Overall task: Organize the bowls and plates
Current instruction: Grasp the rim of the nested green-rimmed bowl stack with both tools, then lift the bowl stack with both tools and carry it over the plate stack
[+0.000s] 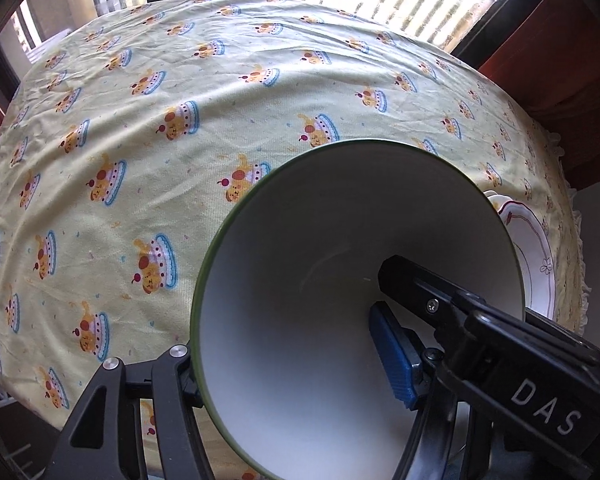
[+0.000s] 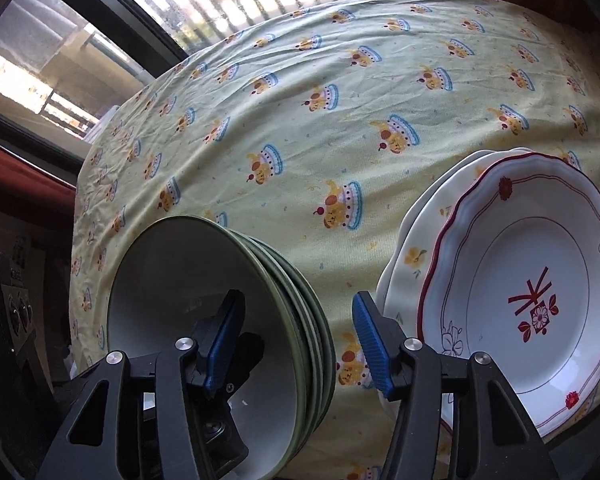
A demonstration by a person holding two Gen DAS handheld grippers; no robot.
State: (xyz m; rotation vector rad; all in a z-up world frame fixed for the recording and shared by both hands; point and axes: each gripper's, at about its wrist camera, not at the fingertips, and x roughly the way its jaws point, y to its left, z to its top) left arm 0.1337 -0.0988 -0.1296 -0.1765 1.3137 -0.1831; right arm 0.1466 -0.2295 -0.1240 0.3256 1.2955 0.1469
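Currently, left wrist view: a white bowl (image 1: 340, 280) with a thin green rim fills the lower centre and right of the frame, its opening turned toward the camera. The left gripper (image 1: 284, 364) is clamped on the bowl's rim, one blue-padded finger (image 1: 392, 356) inside the bowl, the other outside at the lower left edge. A second black gripper finger marked "DAS" reaches into the bowl from the lower right. Behind lies a yellow tablecloth (image 1: 220, 120) printed with cakes. A white plate (image 1: 534, 248) with red trim peeks out at the right edge.

Right wrist view: the right gripper (image 2: 296, 344) hangs released, its blue pads spread wide with nothing between them. Lower left: a stack of green-rimmed bowls (image 2: 300, 300), nested, white inside. Lower right: a stack of plates (image 2: 540, 280), scalloped, the top one white with red border and red floral centre, a cream plate (image 2: 416, 256) with a yellow flower beneath it.
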